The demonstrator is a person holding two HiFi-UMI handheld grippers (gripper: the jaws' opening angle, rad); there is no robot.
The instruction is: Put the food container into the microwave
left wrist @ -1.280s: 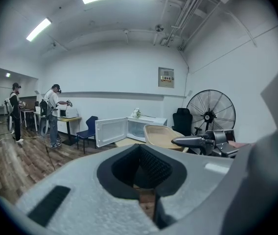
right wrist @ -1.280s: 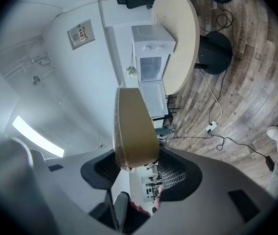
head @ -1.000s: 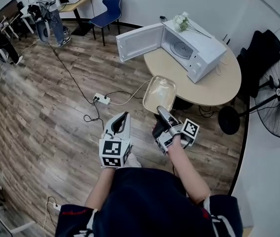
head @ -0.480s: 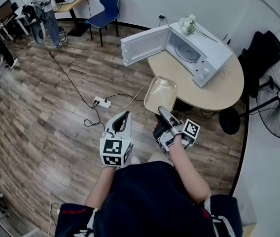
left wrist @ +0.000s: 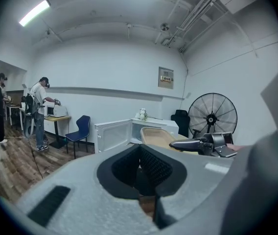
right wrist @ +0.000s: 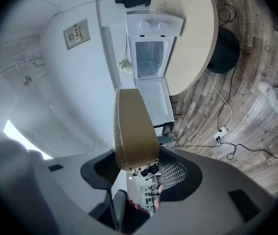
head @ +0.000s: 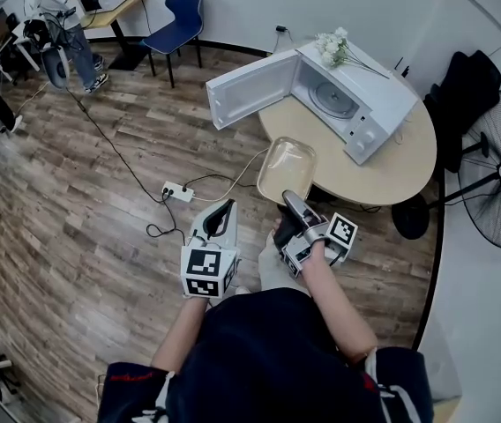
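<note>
The white microwave (head: 356, 95) stands on the round beige table (head: 400, 152) with its door (head: 246, 86) swung wide open to the left and the turntable showing. My right gripper (head: 291, 197) is shut on the near rim of the clear food container (head: 286, 166), which hangs in the air just before the table's near edge. In the right gripper view the food container (right wrist: 135, 131) sticks out from the right gripper (right wrist: 136, 168) toward the microwave's cavity (right wrist: 150, 58). My left gripper (head: 225, 208) hangs over the floor to the left, shut and empty; the left gripper (left wrist: 140, 153) shows its pads together.
White flowers (head: 330, 44) lie on the microwave's top. A standing fan (head: 497, 179) and a black coat (head: 467, 95) are to the right of the table. A power strip (head: 180, 190) with cables lies on the wood floor. A blue chair (head: 178, 20) and people stand far left.
The view has shifted slightly, and a white shoe has come into sight below the grippers. Both grippers keep their places, the container still held by the right one.
</note>
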